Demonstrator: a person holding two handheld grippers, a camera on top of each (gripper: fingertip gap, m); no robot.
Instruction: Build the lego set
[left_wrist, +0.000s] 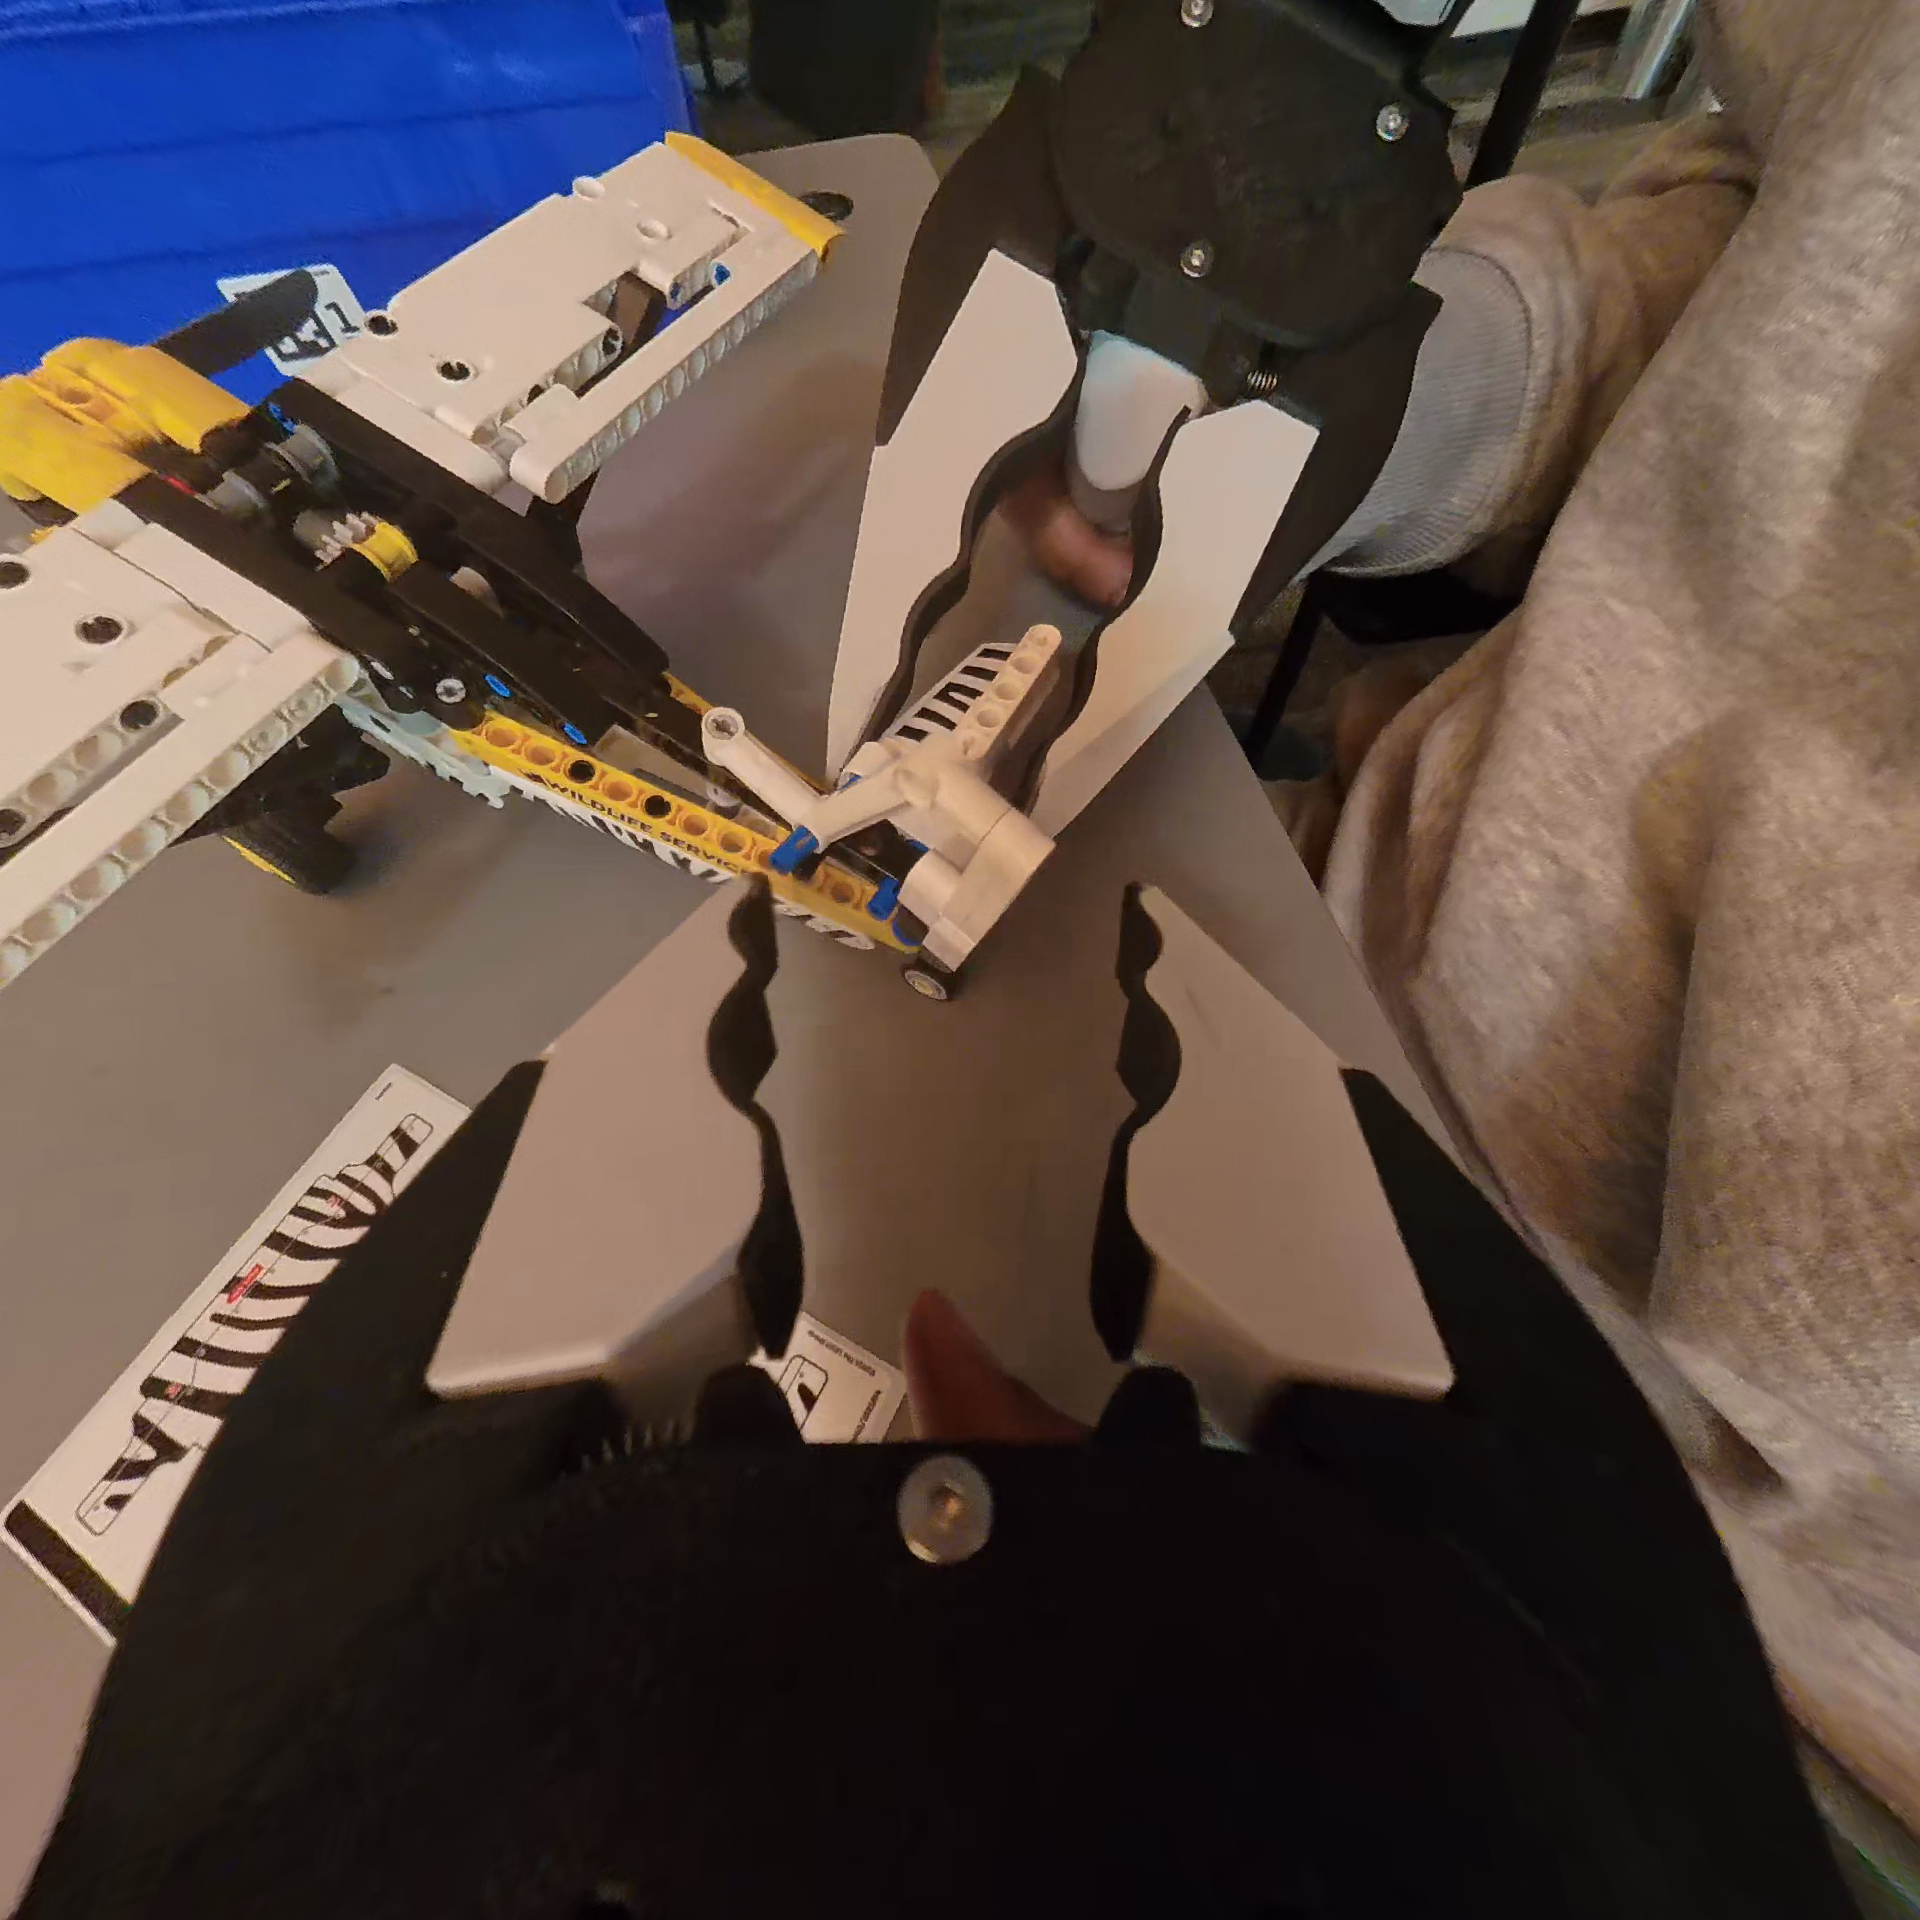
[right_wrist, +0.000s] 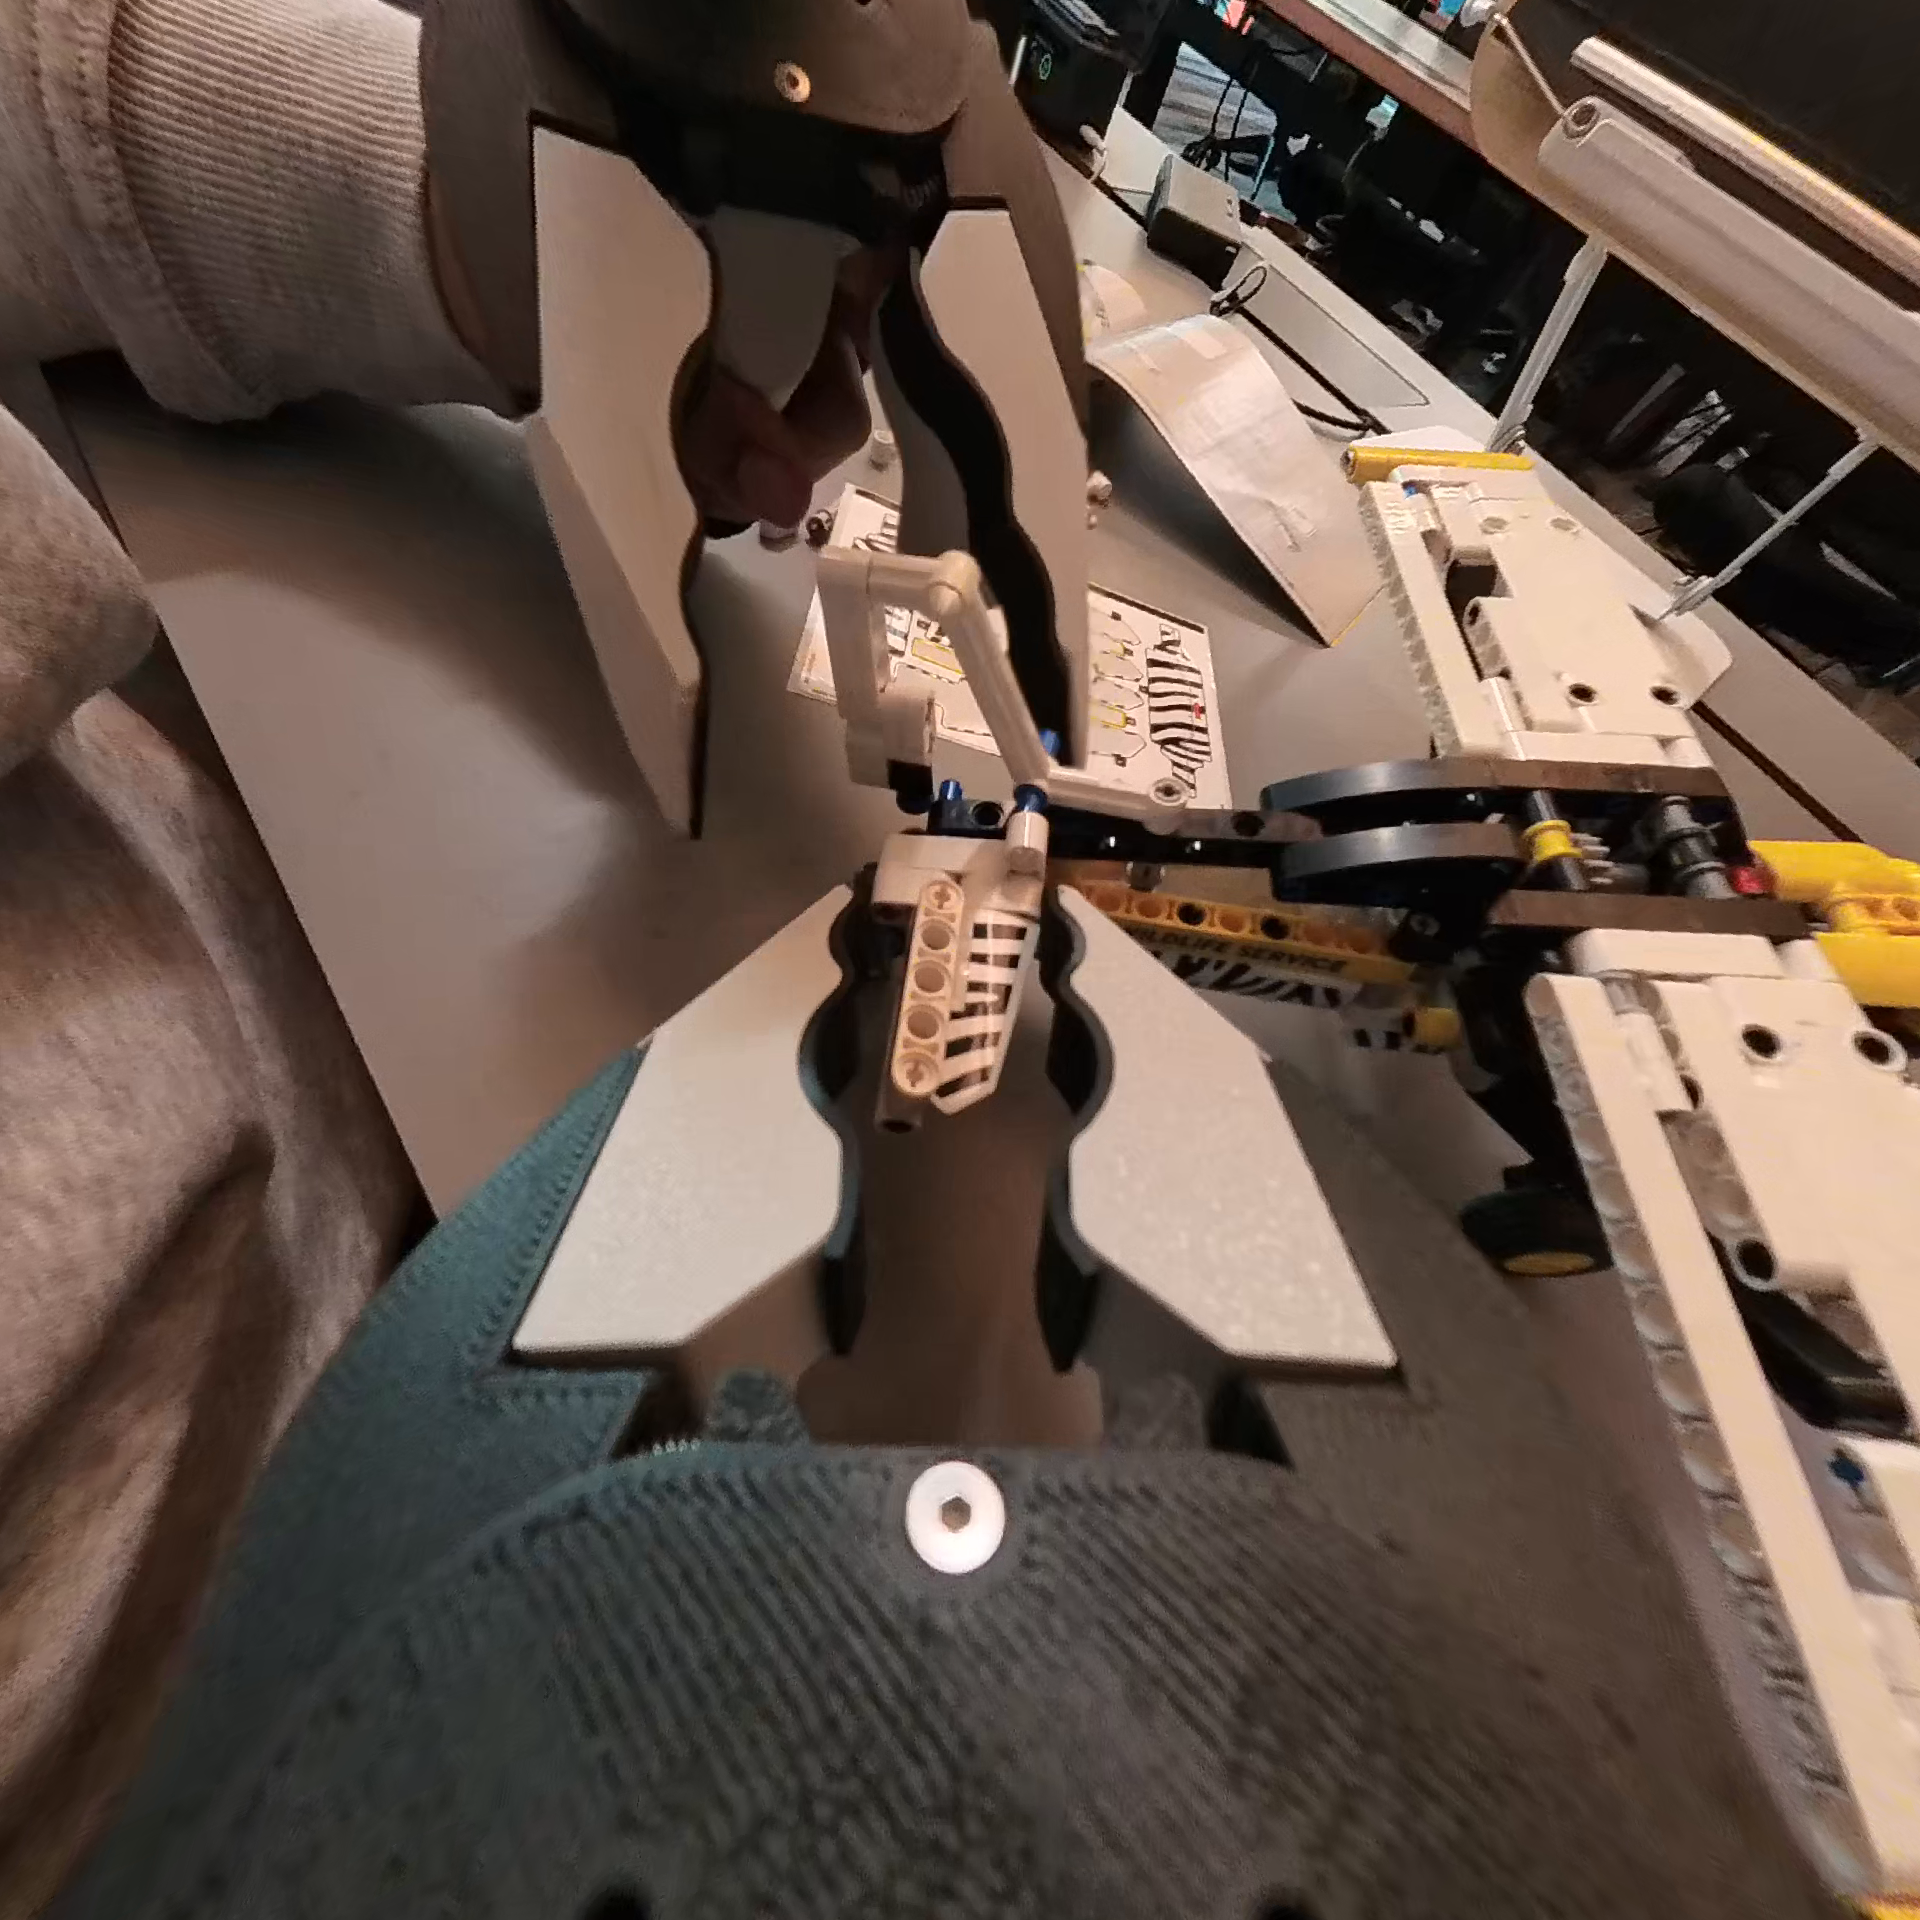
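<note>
With the right gripper (right_wrist: 951, 997) clamped on the striped tail fin (right_wrist: 961, 1013) of the lego plane (left_wrist: 540, 717) at frame centre, hold it steady while the left gripper (left_wrist: 940, 935), jaws apart and empty, approaches the white linkage (left_wrist: 774, 774).

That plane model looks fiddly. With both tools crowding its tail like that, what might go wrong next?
1. The right tool has its fingers around the striped tail fin; a hard squeeze or twist could pop the fin off the plane.
2. The left tool hangs open right beside the tail; it could bump the thin white lever loose.
3. The plane stands on small wheels, so a push may roll it across the table.
</note>
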